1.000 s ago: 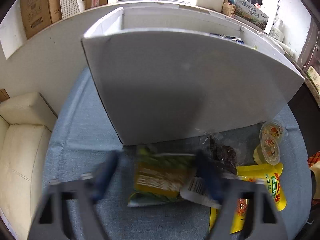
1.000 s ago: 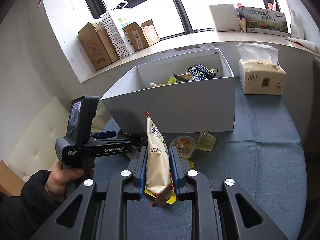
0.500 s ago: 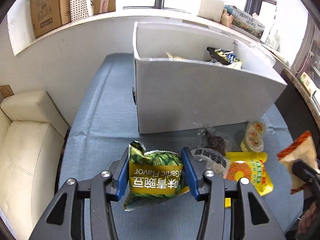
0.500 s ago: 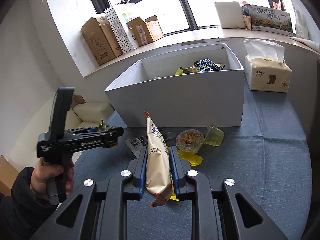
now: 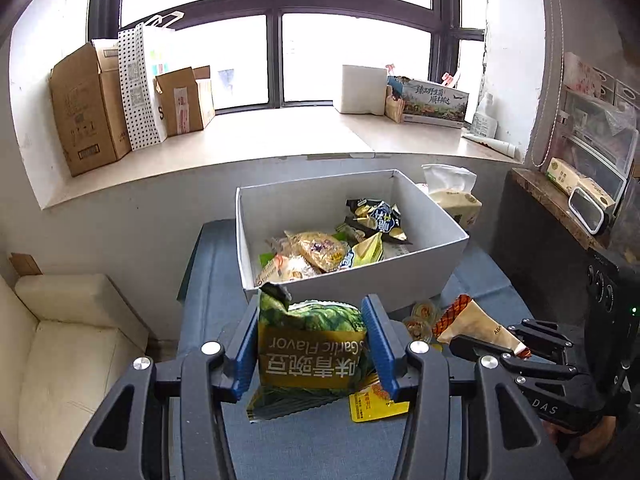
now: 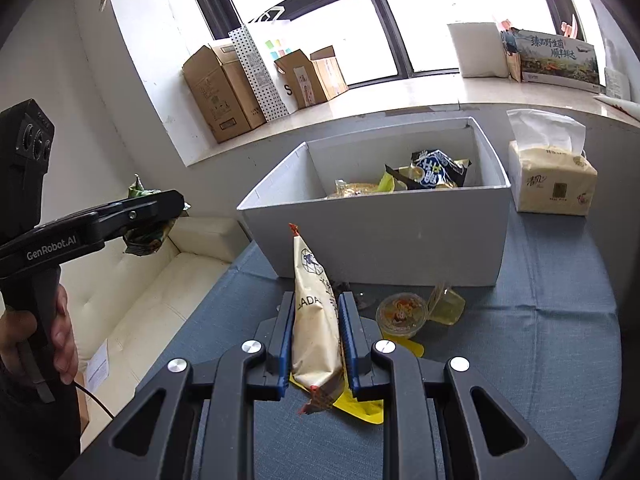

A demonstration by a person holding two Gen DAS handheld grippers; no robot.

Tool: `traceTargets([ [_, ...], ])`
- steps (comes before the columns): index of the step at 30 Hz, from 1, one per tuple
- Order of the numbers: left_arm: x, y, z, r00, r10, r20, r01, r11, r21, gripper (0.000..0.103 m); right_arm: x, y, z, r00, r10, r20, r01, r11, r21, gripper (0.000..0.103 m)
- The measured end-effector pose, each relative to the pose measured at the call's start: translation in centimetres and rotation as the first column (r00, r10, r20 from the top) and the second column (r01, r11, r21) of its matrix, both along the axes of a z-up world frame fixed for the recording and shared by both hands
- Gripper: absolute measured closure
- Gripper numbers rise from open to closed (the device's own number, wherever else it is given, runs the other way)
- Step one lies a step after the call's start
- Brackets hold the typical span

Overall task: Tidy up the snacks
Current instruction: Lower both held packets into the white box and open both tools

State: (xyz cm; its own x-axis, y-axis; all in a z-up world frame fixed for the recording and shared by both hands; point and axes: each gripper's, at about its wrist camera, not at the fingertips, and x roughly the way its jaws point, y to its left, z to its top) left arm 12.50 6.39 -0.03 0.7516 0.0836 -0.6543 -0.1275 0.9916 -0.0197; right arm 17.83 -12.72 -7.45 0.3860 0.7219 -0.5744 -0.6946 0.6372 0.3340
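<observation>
My left gripper (image 5: 310, 344) is shut on a green and yellow garlic-flavor pea bag (image 5: 312, 352) and holds it up in the air before the white box (image 5: 360, 284). The box holds several snack packs (image 5: 320, 246). My right gripper (image 6: 316, 332) is shut on a beige snack bag (image 6: 318, 320), upright, above the blue cloth near the box's front wall (image 6: 384, 240). The right gripper and its bag (image 5: 476, 326) show at the right of the left wrist view. The left gripper with the green bag (image 6: 148, 224) shows at the left of the right wrist view.
Two jelly cups (image 6: 400, 314) and a yellow packet (image 6: 360, 404) lie on the blue cloth before the box. A tissue pack (image 6: 552, 178) stands right of the box. A cream sofa (image 5: 60, 352) is to the left. Cardboard boxes (image 5: 92, 108) sit on the windowsill.
My left gripper closed on the green pea bag and lifted it off the cloth, up to box height. My right gripper kept hold of the beige bag and rose a little.
</observation>
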Motion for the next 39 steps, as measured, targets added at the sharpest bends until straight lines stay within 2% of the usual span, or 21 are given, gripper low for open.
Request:
traceTargets([
  [6,3.3,0.0,2.8,0.999,-0.027,0.043,0.026,1.0,0.012,0.05,2.4,-0.1,3.8,0.999,-0.011,0.047,0.01,1.0,0.024,0.08],
  [14,9.9,1.8,2.0,0.999,-0.033,0.025,0.034,0.999,-0.023,0.05,9.1,2.2,7.4,0.998,-0.035,0.061,0.032,0.999,0.043,0.08],
  [21,15.8,4.0,-0.6,1.0,-0.008,-0.028,0.007,0.999,-0.035,0.05,15.9,5.2,6.7,0.998,-0.064,-0.008,0.064,0.998,0.017,0.08],
  [27,18.6,5.2,-2.9,0.996,0.008,-0.09,-0.01,1.0,-0.027,0.047,18.7,6.1,4.6,0.994,-0.103,-0.048,0.101,0.994,-0.038,0.079],
  [28,18.7,5.2,-3.3,0.995,0.017,-0.103,-0.018,1.0,-0.014,0.042,19.0,6.0,4.3,0.992,-0.112,-0.058,0.109,0.993,-0.042,0.071],
  [29,18.8,5.2,-3.6,0.993,0.025,-0.118,-0.025,1.0,0.001,0.028,19.2,5.9,4.1,0.991,-0.119,-0.068,0.116,0.992,-0.047,0.044],
  [30,18.8,5.3,-3.8,0.992,0.036,-0.125,-0.034,0.999,0.017,0.02,19.3,5.7,3.9,0.989,-0.133,-0.07,0.129,0.99,-0.053,0.012],
  [31,18.7,5.3,-3.9,0.992,0.043,-0.118,-0.04,0.999,0.028,0.009,19.2,5.3,3.9,0.987,-0.151,-0.058,0.149,0.988,-0.045,0.007],
  [32,18.3,5.2,-3.8,0.994,0.041,-0.105,-0.039,0.999,0.03,0.006,19.0,5.0,4.1,0.987,-0.156,-0.044,0.155,0.987,-0.029,0.006],
  [35,17.7,5.2,-3.3,0.995,0.053,-0.084,-0.05,0.998,0.03,0.0,18.4,4.3,4.6,0.986,-0.166,-0.027,0.165,0.986,-0.034,0.006],
  [39,17.2,5.1,-3.0,0.994,0.068,-0.084,-0.064,0.997,0.046,0.0,17.3,4.0,5.0,0.988,-0.156,-0.004,0.155,0.987,-0.034,0.006],
])
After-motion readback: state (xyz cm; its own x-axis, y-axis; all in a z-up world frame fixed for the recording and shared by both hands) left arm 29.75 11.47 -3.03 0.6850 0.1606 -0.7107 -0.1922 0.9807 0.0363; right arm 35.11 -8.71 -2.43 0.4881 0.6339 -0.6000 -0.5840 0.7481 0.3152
